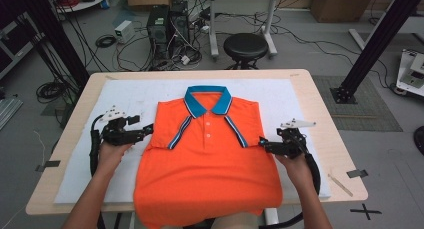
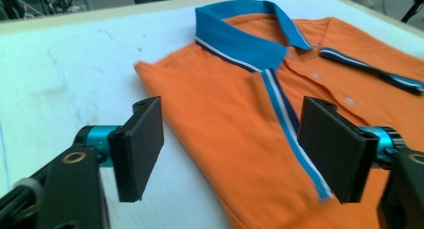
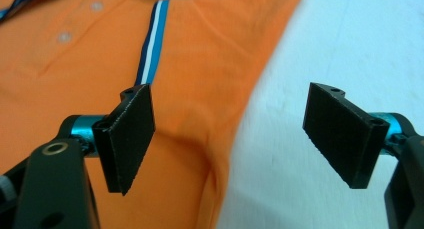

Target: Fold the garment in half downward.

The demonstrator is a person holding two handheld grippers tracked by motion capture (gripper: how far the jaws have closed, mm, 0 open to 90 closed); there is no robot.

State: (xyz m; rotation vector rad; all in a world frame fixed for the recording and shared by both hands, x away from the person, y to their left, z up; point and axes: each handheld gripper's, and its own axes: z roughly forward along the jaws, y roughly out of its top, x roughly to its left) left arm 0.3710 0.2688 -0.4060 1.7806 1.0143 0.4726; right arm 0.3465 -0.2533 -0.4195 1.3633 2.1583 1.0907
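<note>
Table (image 1: pixel 320 119) of pale wood carries a white mat (image 1: pixel 125 96), and both lie beneath and around the two sets of jaws. Spread on the mat is an orange polo shirt (image 1: pixel 207 164), front up, its hem hanging over the near edge of the table; both sleeves are folded in over the body, so the striped cuffs (image 1: pixel 179 133) slant towards the button placket. The shirt sits between the two grippers, its side edges right at their tips.

Left gripper (image 1: pixel 146 130) points in at the shirt's side edge, just below the folded shoulder. In the left gripper view (image 2: pixel 235 149) its jaws stand wide apart with nothing pinched: the orange cloth and one striped cuff lie flat under the gap, nearer the right jaw, while bare mat lies by the left jaw.

Right gripper (image 1: pixel 263 143) points in at the opposite side edge. In the right gripper view (image 3: pixel 227 139) its jaws are likewise spread and grip nothing; the shirt's folded edge runs under the gap, orange by the left jaw, white mat by the right.

Blue collar (image 1: pixel 207 100) lies beyond both sets of jaws, at the shirt's far end. Three small buttons (image 1: pixel 208 135) run down the placket, midway between the grippers.
</note>
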